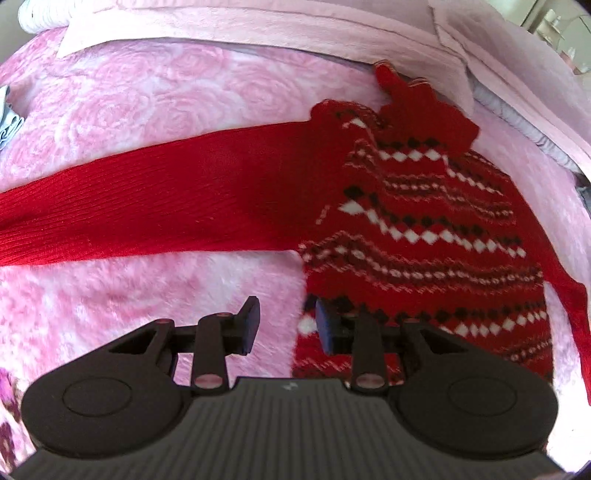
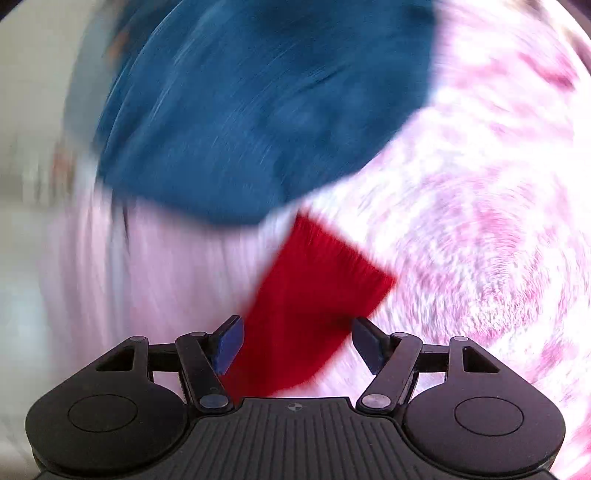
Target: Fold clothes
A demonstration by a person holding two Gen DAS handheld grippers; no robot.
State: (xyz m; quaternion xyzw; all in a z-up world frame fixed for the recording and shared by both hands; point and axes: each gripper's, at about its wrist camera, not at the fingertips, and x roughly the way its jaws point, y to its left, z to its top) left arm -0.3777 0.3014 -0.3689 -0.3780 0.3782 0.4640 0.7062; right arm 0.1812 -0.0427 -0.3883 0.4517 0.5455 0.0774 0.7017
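A red knitted sweater (image 1: 424,236) with white and black diamond bands lies flat on the pink rose-patterned blanket (image 1: 147,103). Its collar (image 1: 417,107) points away from me. One plain red sleeve (image 1: 166,206) stretches out to the left, and the other (image 1: 569,295) hangs down at the right. My left gripper (image 1: 288,325) hovers over the sweater's lower left edge, open with nothing between its pads. In the blurred right wrist view, my right gripper (image 2: 300,343) stands wide open above the end of a red sleeve (image 2: 314,295), its pads apart from the cloth.
A dark blue garment (image 2: 258,110) lies just beyond the red sleeve end. A pale pink cover (image 1: 258,29) runs along the far side of the blanket. A bit of grey cloth (image 1: 7,118) shows at the left edge.
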